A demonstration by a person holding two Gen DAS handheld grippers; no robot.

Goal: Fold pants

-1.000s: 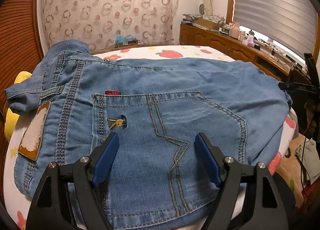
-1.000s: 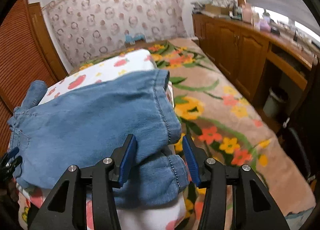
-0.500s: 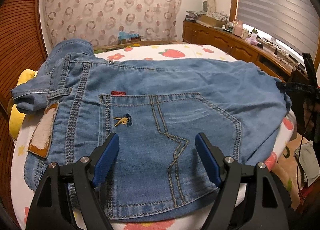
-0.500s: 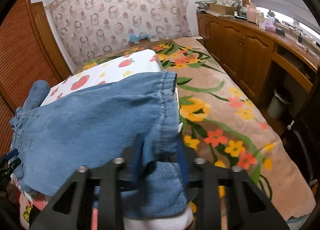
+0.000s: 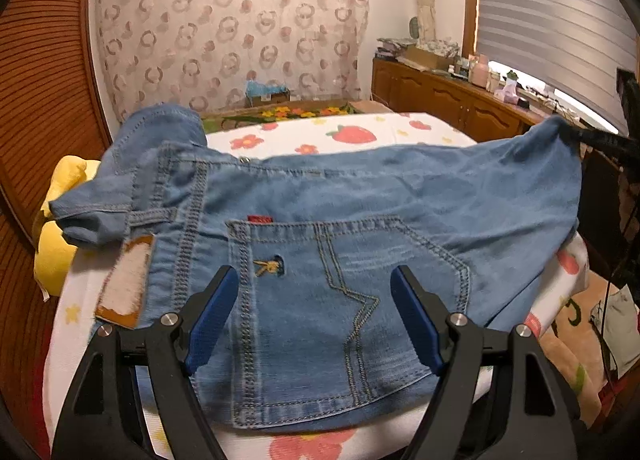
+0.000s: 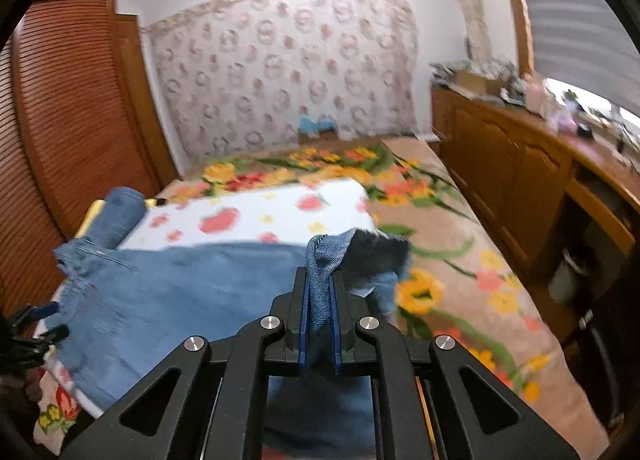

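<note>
The right gripper (image 6: 320, 324) is pinching the pants (image 5: 360, 220) at the hem; soft denim is draping, best held by its seamed edges. The left gripper (image 5: 316, 316) is hovering wide, empty.

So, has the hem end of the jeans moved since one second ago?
Yes. The hem, pinched in the right gripper, has risen off the strawberry sheet toward the flowered carpet.

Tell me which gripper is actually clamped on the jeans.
The right gripper: its blue pads pinch a bunched fold of the jeans. The left gripper stands open above the back pocket, gripping nothing.
</note>
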